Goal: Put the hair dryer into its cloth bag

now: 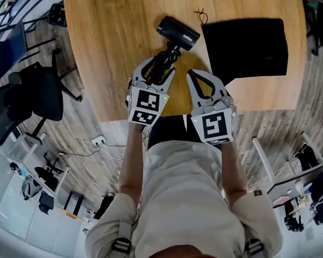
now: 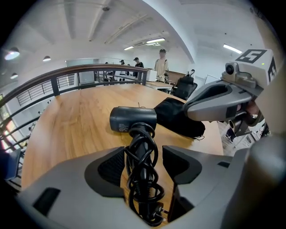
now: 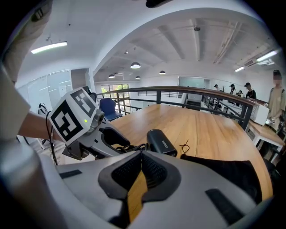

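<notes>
A black hair dryer (image 1: 178,34) lies on the round wooden table (image 1: 111,55), its cord wound around the handle, which points toward me. My left gripper (image 1: 159,65) is open and straddles that handle. In the left gripper view the wrapped handle (image 2: 142,156) sits between the pads with a gap on the right side. The black cloth bag (image 1: 249,47) lies flat to the right of the dryer, its drawstring (image 1: 201,16) at the near corner. My right gripper (image 1: 191,74) is shut and empty, hovering just in front of the bag's left corner; its view shows the dryer (image 3: 161,142) and bag (image 3: 228,172) ahead.
The table's near edge runs just under both grippers. Black office chairs (image 1: 41,90) stand on the floor to the left, with a power strip (image 1: 97,141) below the table edge. A railing (image 2: 80,74) and several people stand far beyond the table.
</notes>
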A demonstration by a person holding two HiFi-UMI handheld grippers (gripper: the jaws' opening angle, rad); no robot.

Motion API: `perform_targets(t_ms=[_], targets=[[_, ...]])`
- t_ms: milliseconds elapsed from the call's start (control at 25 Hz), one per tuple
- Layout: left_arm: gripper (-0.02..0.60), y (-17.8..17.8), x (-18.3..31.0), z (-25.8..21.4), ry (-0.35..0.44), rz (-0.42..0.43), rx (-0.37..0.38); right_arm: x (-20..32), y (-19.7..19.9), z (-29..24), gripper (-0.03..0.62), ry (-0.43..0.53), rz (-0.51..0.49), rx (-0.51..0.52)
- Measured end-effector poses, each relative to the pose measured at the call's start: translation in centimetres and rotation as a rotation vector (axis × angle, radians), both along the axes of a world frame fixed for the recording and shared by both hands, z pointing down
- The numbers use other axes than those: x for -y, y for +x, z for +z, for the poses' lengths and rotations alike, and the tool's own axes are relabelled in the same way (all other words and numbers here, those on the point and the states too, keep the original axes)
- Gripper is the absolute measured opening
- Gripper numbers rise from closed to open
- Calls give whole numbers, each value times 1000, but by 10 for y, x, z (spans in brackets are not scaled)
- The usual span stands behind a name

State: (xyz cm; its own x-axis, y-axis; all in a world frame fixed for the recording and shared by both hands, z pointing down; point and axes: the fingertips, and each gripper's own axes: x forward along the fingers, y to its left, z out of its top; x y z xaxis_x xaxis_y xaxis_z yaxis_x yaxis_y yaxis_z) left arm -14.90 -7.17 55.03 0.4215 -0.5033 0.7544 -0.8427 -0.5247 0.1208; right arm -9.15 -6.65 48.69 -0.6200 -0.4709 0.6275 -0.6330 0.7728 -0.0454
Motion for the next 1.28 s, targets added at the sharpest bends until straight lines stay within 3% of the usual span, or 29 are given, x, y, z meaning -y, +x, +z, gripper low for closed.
perform_targets(t_ms=[120,520,1280], targets=[[291,0,-1,11,-25,7,23,0,0,4,21,-6,0,-7],[296,-2,-4,44,-77,29,90,1,9,15,21,-21,17,-26],[244,-8,-1,46,-71,-4,93,9,41,37,23,-32,94,-115]])
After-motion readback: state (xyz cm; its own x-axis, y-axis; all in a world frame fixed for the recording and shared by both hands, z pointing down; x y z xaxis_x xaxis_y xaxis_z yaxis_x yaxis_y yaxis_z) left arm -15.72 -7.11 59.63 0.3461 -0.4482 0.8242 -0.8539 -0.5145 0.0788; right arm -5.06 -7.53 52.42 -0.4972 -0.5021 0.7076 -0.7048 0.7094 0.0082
